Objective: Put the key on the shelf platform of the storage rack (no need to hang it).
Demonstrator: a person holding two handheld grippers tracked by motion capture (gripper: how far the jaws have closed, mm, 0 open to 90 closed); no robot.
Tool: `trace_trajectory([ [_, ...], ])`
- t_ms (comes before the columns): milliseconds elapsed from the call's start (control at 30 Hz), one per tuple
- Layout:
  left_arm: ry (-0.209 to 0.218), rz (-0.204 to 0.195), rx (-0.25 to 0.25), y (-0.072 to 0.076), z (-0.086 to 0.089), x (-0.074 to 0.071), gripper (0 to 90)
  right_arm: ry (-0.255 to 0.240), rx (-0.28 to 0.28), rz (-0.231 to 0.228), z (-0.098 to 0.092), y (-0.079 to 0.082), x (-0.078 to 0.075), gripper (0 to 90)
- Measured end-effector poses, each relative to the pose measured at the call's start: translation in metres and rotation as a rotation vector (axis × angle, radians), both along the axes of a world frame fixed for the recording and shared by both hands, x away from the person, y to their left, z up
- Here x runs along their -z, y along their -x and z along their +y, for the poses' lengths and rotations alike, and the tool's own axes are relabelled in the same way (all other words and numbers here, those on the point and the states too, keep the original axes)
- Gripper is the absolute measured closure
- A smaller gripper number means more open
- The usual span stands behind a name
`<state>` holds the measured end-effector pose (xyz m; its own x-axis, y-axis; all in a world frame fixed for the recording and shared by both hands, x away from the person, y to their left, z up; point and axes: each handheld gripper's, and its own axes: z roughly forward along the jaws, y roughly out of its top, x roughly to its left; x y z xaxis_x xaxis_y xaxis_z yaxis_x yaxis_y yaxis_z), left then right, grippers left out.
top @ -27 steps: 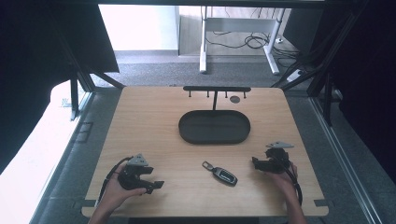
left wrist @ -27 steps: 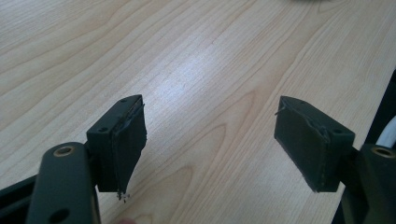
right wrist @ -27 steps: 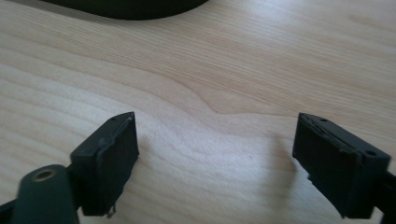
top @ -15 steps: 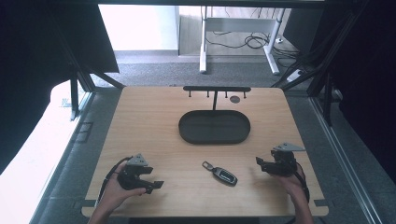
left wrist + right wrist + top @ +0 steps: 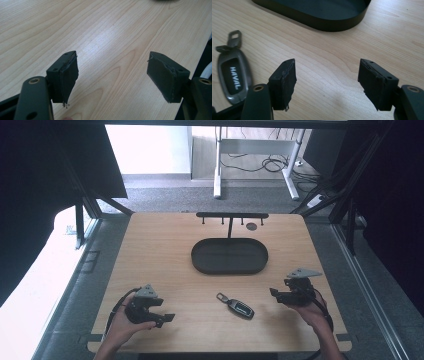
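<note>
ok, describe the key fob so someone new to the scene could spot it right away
Start from the wooden table and find the black oval tray at its middle. The key fob lies flat on the bare wood on the person's side of that tray, between the left gripper and the right gripper, nearer the right. It is small, grey-rimmed, dark-faced, lettered HAVAL, with a metal loop.

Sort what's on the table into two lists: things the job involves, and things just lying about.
In the job:
key fob, lying nearest the right claw
right claw, open beside the fob
left claw, open over bare table

Just lying about:
black oval tray
hook rack behind the tray
small round disc by the rack
</note>
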<state>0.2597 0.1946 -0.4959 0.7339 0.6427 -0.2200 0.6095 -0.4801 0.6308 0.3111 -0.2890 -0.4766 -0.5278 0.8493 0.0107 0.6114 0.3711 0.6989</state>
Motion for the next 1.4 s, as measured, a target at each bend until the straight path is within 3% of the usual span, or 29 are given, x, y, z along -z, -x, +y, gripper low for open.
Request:
trace_trajectory([
  [133,0.008,-0.007,-0.005,0.001,0.002,-0.002,25.5,0.022,-0.041,0.022,0.006,0.001,-0.008,32.6],
  [467,0.006,-0.016,0.002,0.002,0.002,-0.004,25.5,0.096,-0.182,0.073,0.048,0.001,-0.033,34.3],
  [667,0.008,-0.015,-0.001,0.002,0.002,-0.005,25.5,0.134,-0.255,0.106,0.071,0.0,-0.039,34.7],
  [1033,0.015,-0.017,-0.004,0.002,0.002,-0.005,25.5,0.194,-0.332,0.166,0.1,-0.002,-0.035,34.8],
  [1233,0.008,-0.012,0.004,0.002,0.001,-0.004,25.5,0.23,-0.354,0.209,0.11,-0.004,-0.026,34.1],
  [1400,0.009,-0.014,0.004,0.003,0.0,-0.005,25.5,0.293,-0.372,0.252,0.119,-0.005,-0.011,32.5],
])
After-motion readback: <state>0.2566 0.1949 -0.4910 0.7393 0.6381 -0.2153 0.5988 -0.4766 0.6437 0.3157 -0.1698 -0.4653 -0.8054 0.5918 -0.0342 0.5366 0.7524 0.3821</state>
